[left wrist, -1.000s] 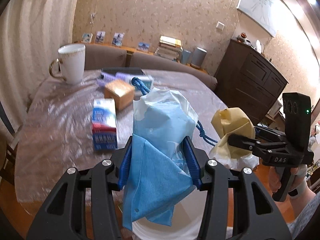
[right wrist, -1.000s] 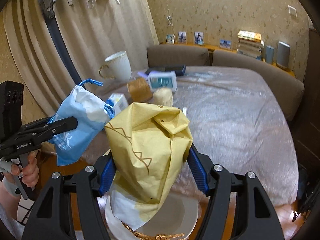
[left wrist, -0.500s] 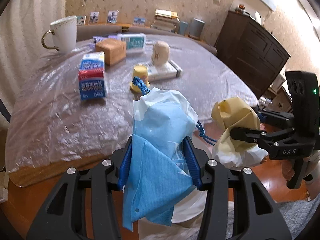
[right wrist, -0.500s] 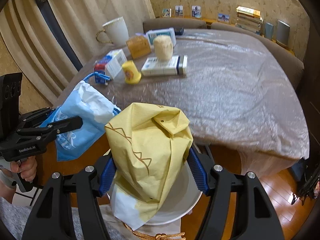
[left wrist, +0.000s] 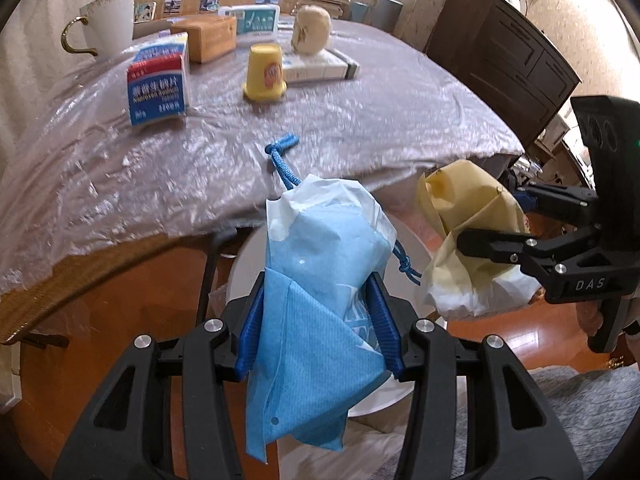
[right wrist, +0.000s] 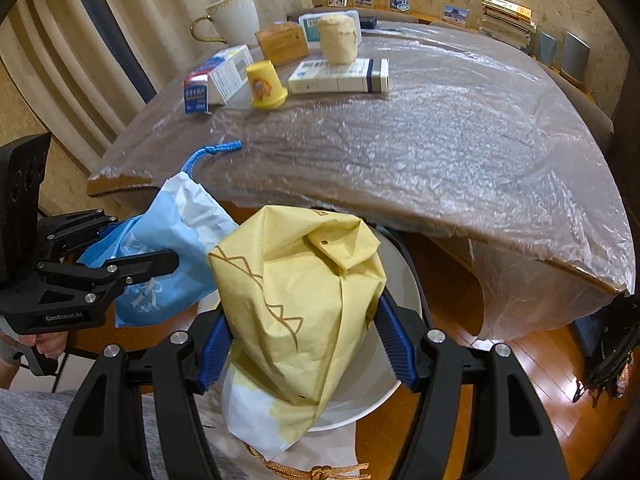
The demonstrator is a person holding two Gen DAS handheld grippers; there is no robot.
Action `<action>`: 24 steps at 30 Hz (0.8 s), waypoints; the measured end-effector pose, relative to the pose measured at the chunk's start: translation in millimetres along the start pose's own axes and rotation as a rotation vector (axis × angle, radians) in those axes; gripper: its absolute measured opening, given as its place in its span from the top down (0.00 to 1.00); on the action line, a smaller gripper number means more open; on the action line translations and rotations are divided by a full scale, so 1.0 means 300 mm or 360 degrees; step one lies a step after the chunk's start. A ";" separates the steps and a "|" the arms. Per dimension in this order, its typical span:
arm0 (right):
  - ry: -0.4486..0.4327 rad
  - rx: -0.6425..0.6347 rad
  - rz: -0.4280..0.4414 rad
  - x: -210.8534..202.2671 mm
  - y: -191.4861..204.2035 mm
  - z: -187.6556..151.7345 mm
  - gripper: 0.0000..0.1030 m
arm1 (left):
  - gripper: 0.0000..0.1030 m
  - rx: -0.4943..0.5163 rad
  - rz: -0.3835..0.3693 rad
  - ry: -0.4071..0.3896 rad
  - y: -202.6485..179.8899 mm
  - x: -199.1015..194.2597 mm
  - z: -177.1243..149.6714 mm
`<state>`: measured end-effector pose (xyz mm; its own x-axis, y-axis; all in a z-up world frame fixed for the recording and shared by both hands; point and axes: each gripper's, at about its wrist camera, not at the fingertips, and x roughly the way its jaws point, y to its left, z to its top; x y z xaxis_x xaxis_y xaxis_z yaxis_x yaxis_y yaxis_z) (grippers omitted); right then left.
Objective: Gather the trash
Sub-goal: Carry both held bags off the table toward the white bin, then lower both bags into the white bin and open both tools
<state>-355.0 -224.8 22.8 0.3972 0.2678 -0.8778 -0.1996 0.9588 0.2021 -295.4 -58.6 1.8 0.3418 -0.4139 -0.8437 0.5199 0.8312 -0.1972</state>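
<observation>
Left gripper (left wrist: 320, 320): jaws clamped on the crumpled blue bag (left wrist: 320, 280), held below the desk (left wrist: 360, 132) edge, over a white bin (left wrist: 404, 248) on the floor. Blue cord (left wrist: 282, 156) sticking up near the desk rim; liable to snag on the plastic sheet if swung closer.

Right gripper (right wrist: 308, 344): jaws clamped on the crumpled yellow bag (right wrist: 296, 300), likewise above the white bin's rim (right wrist: 400, 272), just beside the blue one. Gold cord (right wrist: 320, 470) dangling underneath; could catch on the rim or trail outside.

Likely trouble: both bundles over one opening, so a crowded release may tip one onto the wooden floor (right wrist: 520, 380). Light paper, prone to clinging to a pad or drifting sideways.

Farther right: yellow cup (right wrist: 266, 86) and cartons remaining on the desk.
</observation>
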 end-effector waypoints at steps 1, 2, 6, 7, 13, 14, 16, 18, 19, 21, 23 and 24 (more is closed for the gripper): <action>0.0006 0.0000 -0.0005 0.005 -0.001 -0.002 0.37 | 0.52 0.0006 0.0001 0.0012 -0.002 0.008 -0.002; 0.0013 0.0002 -0.0013 0.013 -0.002 -0.006 0.37 | 0.52 0.0012 0.0004 0.0024 0.000 0.019 -0.007; 0.0042 0.0012 -0.0044 0.042 -0.010 -0.019 0.37 | 0.52 0.0025 0.0000 0.0066 0.008 0.051 -0.021; 0.0050 0.0015 -0.0054 0.049 -0.011 -0.023 0.37 | 0.52 0.0032 0.0000 0.0075 0.010 0.058 -0.025; 0.0080 0.0036 -0.0091 0.093 -0.010 -0.045 0.37 | 0.52 0.0055 0.0002 0.0117 0.022 0.104 -0.038; 0.0085 0.0042 -0.0096 0.101 -0.009 -0.047 0.37 | 0.52 0.0055 0.0003 0.0119 0.025 0.110 -0.039; 0.0089 0.0054 -0.0104 0.115 -0.004 -0.051 0.38 | 0.54 0.0055 -0.0005 0.0120 0.025 0.115 -0.039; 0.0086 0.0068 -0.0109 0.122 0.001 -0.053 0.38 | 0.55 0.0061 -0.0017 0.0126 0.027 0.118 -0.042; 0.0083 0.0072 -0.0115 0.128 0.008 -0.045 0.38 | 0.56 0.0069 -0.0025 0.0128 0.028 0.118 -0.045; 0.0076 0.0080 -0.0128 0.135 0.014 -0.039 0.38 | 0.57 0.0077 -0.0032 0.0133 0.024 0.121 -0.047; 0.0073 0.0087 -0.0137 0.138 0.018 -0.040 0.38 | 0.58 0.0081 -0.0045 0.0139 0.025 0.127 -0.049; 0.0073 0.0092 -0.0142 0.143 0.022 -0.040 0.38 | 0.58 0.0084 -0.0048 0.0140 0.026 0.130 -0.051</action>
<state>-350.0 -208.2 -18.8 0.3694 0.1779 -0.9121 -0.1126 0.9828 0.1461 -290.0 -62.6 -40.4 0.2566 -0.4021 -0.8789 0.5701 0.7972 -0.1984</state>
